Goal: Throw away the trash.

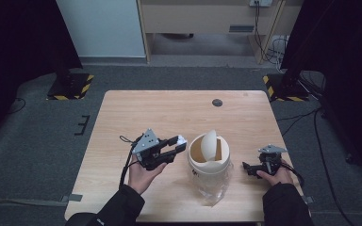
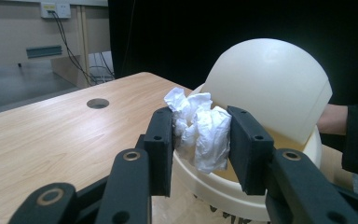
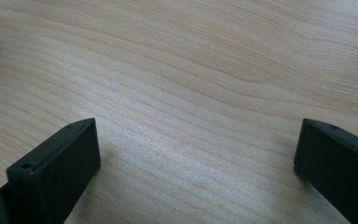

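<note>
High view: the left gripper (image 1: 181, 143) holds a crumpled white tissue (image 1: 182, 139) at its tips, just beside the rim of the cream swing-lid bin (image 1: 209, 162) that stands ahead of it on the tabletop (image 1: 169, 110). The bin's lid (image 1: 210, 143) is tipped up on edge. The right gripper (image 1: 246, 167) rests low on the tabletop on the bin's far side, apart from it.

Left gripper view: the jaws are closed on the tissue (image 2: 200, 130), pinching it across its middle, with the bin's opening (image 2: 279, 140) directly beyond the tips. The tissue looks light, soft and crushable; a grip on its bulk seems safer than one on a loose corner.

Right gripper view: the jaws stand wide apart with nothing between them, only bare wood (image 3: 191, 93) below.
</note>
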